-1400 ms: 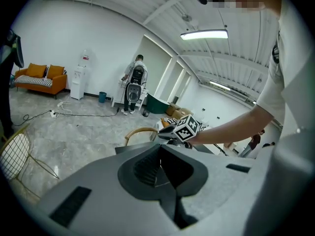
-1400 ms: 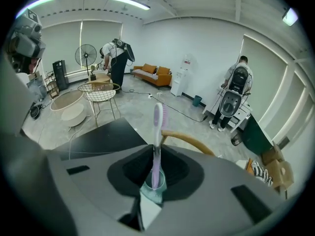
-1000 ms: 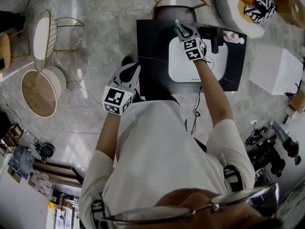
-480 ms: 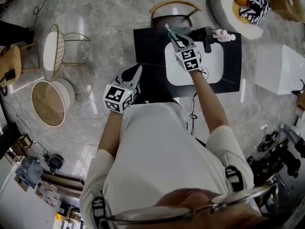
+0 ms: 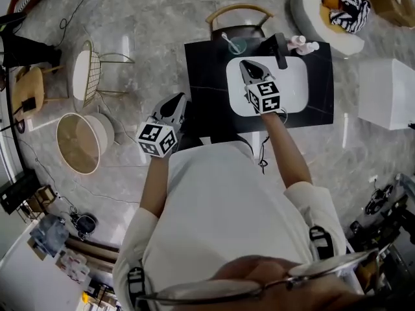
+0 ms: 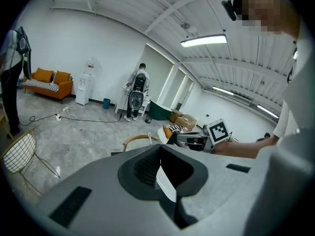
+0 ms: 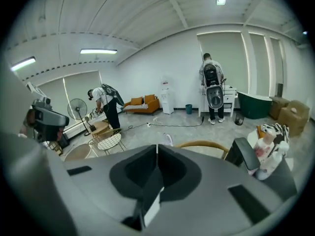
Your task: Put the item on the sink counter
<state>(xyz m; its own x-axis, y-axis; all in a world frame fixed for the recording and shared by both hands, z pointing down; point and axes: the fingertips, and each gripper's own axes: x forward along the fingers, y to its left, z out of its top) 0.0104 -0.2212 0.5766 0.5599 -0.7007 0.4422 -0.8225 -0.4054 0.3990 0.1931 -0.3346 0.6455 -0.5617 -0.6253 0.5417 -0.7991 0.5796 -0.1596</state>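
Withdrawn now, right hand-held gripper (image 5: 246, 64) clenched empty — cup (image 5: 237, 46) (toothbrush (image 5: 225, 39) leaning up-left) stands on sink counter (image 5: 204, 83).

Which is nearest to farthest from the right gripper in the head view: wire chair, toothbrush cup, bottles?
1. Toothbrush cup: just beyond the right gripper, at the back edge of the counter.
2. Bottles: at the counter's back right corner.
3. Wire chair: far left, on the floor.

1. Bright, even light from ceiling strip lights (image 6: 203, 41); pale glare streaks the glossy floor (image 5: 124, 43).
2. Fisheye bends every edge; both gripper views go black at corners.
3. Foreground soft, background sharper.
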